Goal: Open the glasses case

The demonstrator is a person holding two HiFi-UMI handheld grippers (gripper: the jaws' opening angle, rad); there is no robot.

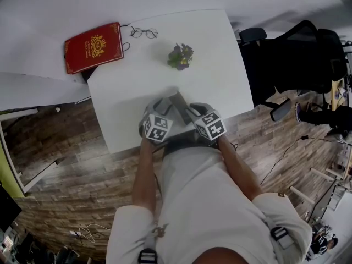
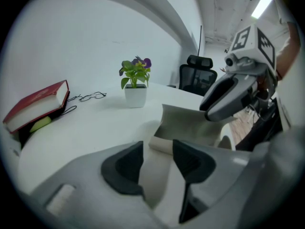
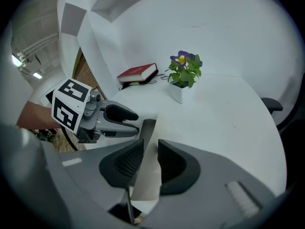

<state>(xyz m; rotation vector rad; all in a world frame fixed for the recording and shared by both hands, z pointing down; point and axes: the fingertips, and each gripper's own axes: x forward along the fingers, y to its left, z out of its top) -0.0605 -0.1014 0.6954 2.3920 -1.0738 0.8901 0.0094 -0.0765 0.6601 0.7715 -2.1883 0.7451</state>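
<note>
A grey glasses case lies near the front edge of the white table, its flap lifted. My left gripper is at its left end. In the left gripper view the left gripper has the case body between its pads and is shut on it. My right gripper is at the right end. In the right gripper view the right gripper has the thin flap running edge-on between its pads, shut on it. Each gripper shows in the other's view: the right gripper, the left gripper.
At the table's far side lie a red book and a pair of glasses, with a small potted plant nearer the middle. A black office chair stands to the right. The case sits close to the table's front edge.
</note>
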